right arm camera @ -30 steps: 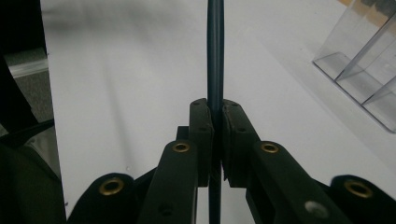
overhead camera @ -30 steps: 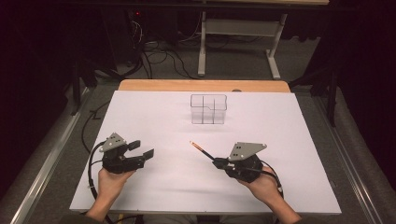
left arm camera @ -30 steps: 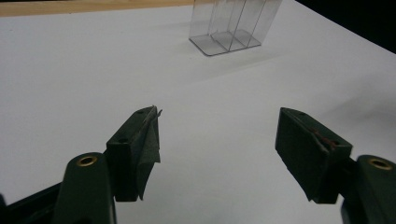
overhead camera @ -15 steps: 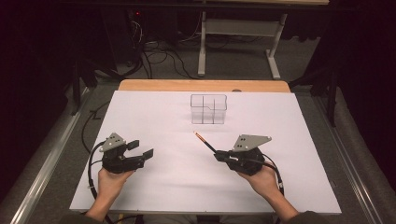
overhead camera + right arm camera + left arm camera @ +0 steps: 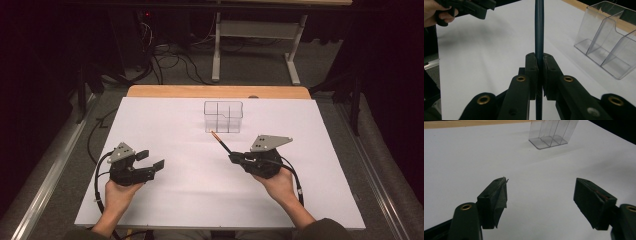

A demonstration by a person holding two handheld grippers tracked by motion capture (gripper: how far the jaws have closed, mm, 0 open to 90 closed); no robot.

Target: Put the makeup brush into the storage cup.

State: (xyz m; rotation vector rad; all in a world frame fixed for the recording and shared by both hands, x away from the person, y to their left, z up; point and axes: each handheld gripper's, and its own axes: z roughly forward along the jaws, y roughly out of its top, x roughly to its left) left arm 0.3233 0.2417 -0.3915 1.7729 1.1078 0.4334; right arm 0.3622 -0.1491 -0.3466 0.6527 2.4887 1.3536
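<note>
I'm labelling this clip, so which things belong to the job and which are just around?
In the job:
right hand-held gripper, shut on the pencil
clear divided holder

Just around:
left hand-held gripper, open, nothing held
cables on the floor

Two tongs [image 5: 156,160] [image 5: 233,158], one pencil [image 5: 220,142], one clear organiser [image 5: 223,116].

Pencil [image 5: 539,27] tip beyond frame edge
</note>
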